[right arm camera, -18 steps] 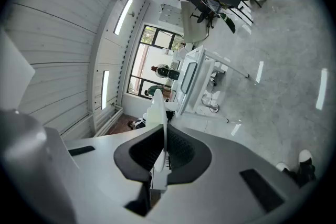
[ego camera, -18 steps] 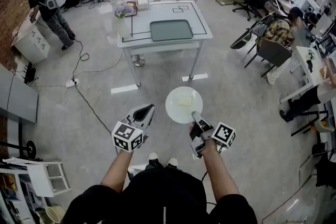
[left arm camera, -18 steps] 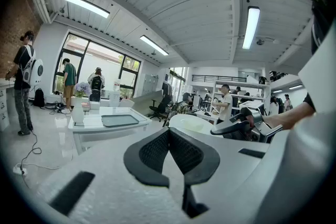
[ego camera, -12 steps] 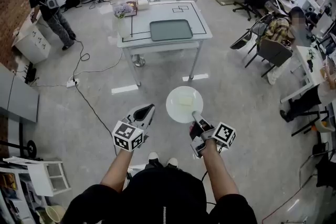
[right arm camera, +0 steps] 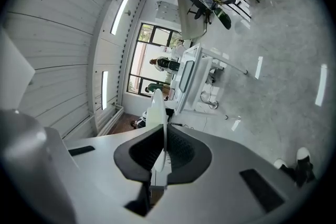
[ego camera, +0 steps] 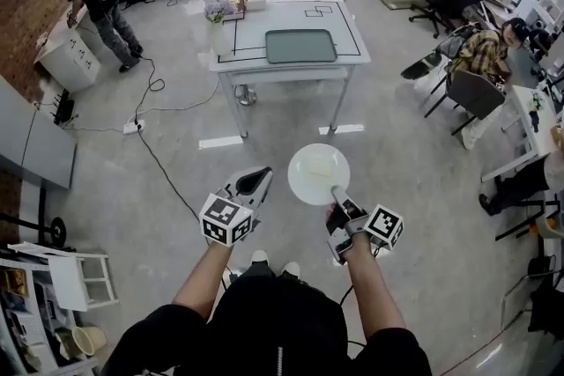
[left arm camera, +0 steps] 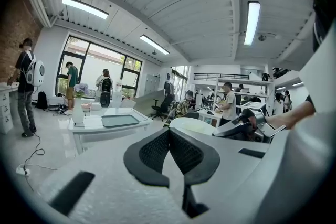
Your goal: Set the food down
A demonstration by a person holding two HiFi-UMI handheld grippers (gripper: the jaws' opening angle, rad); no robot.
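Jaws of the right gripper (ego camera: 336, 192) are pinched on the near rim of a round white plate (ego camera: 317, 174); in the right gripper view the plate (right arm camera: 156, 107) stands edge-on between the closed pads. A pale yellowish piece of food (ego camera: 322, 168) lies near its middle, too faint to make out further. The plate hangs level above the grey floor (ego camera: 414, 189), well apart from the white desk (ego camera: 348, 31) with its grey tray (ego camera: 301, 47). Beside it, the left gripper (ego camera: 256, 180) has its jaws pressed together on nothing.
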